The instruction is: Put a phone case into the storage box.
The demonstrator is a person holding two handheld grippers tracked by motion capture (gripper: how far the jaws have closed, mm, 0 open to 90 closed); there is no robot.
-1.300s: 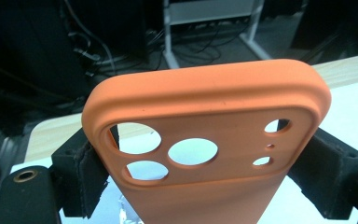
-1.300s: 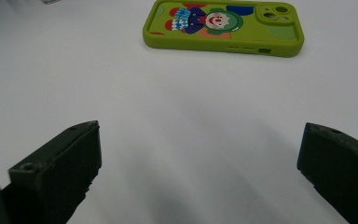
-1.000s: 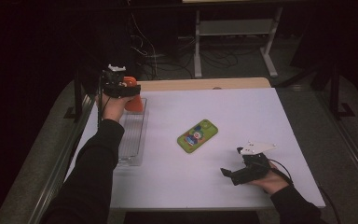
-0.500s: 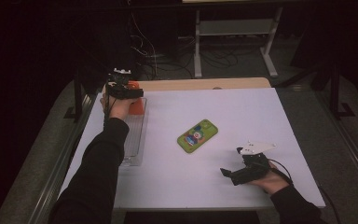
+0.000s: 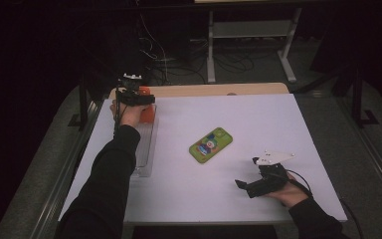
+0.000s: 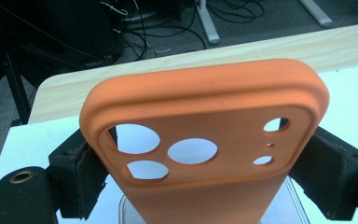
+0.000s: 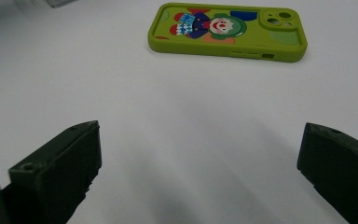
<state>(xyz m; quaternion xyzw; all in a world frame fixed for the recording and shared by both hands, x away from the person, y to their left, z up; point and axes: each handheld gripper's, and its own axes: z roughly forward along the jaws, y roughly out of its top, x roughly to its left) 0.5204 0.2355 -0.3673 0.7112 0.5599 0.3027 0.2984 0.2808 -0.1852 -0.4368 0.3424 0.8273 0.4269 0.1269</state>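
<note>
Two pads of the left gripper (image 6: 200,163) are pinching the orange phone case (image 6: 205,135) by its long sides, holding it upright over the far end of the clear tray (image 5: 146,149), at the table's (image 5: 258,204) far left corner. Judging by this, lowering the case into the tray is coming next, calling for alignment between the tray's narrow walls. Spread wide and idle, the right gripper (image 7: 198,168) is resting near the green phone (image 7: 226,32), with open table all around.
</note>
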